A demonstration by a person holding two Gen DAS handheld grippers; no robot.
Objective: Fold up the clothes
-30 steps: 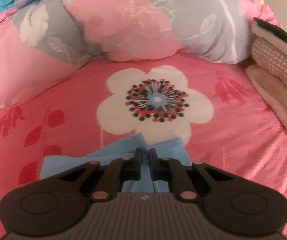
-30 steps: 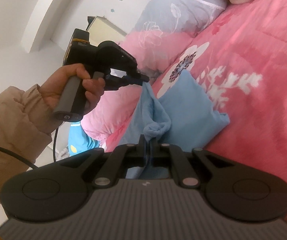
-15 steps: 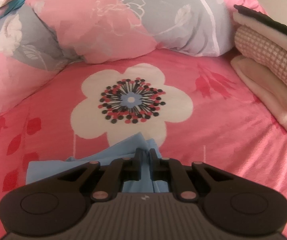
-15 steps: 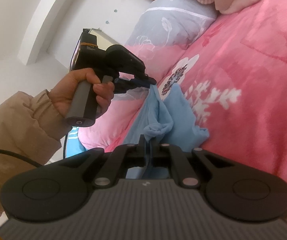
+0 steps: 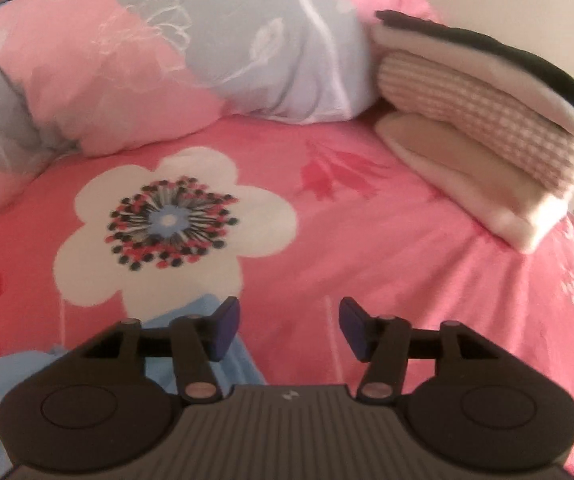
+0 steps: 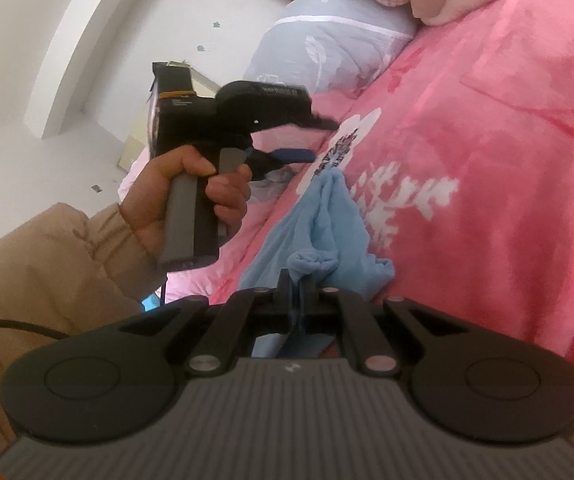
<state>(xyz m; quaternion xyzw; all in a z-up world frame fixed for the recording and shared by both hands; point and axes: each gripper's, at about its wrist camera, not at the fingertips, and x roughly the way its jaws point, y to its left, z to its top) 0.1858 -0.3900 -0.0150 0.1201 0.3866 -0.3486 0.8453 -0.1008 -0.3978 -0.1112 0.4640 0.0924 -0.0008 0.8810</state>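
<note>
Blue cloth [image 6: 329,236] lies bunched on the pink bed cover [image 6: 487,160], just in front of the right claw [image 6: 297,280]. That claw is pressed together and pinches a puffy fold of the cloth, so one end is lifted a little off the bed.

The left claw [image 5: 285,326] has just been opening. Its fingers now stand spread, and nothing is between them. In its own view, the cloth sits below and to the left of its left finger, not inside the gap. From the right claw's view, the left claw hangs above the far tip of the cloth, held by a hand [image 6: 191,204] in a tan sleeve [image 6: 47,264].

What could go wrong? Only one claw has the cloth now. If the right claw pulls up or back, the loose end may slide and crumple, and the fold will come out crooked. The cloth is soft and floppy, so it can slip into a lump. The left claw could also pinch the bed cover by mistake if it grabs too low.

A stack of folded clothes [image 5: 487,136] sits far ahead and to the right of the left claw, beside a big pillow [image 5: 215,56].
</note>
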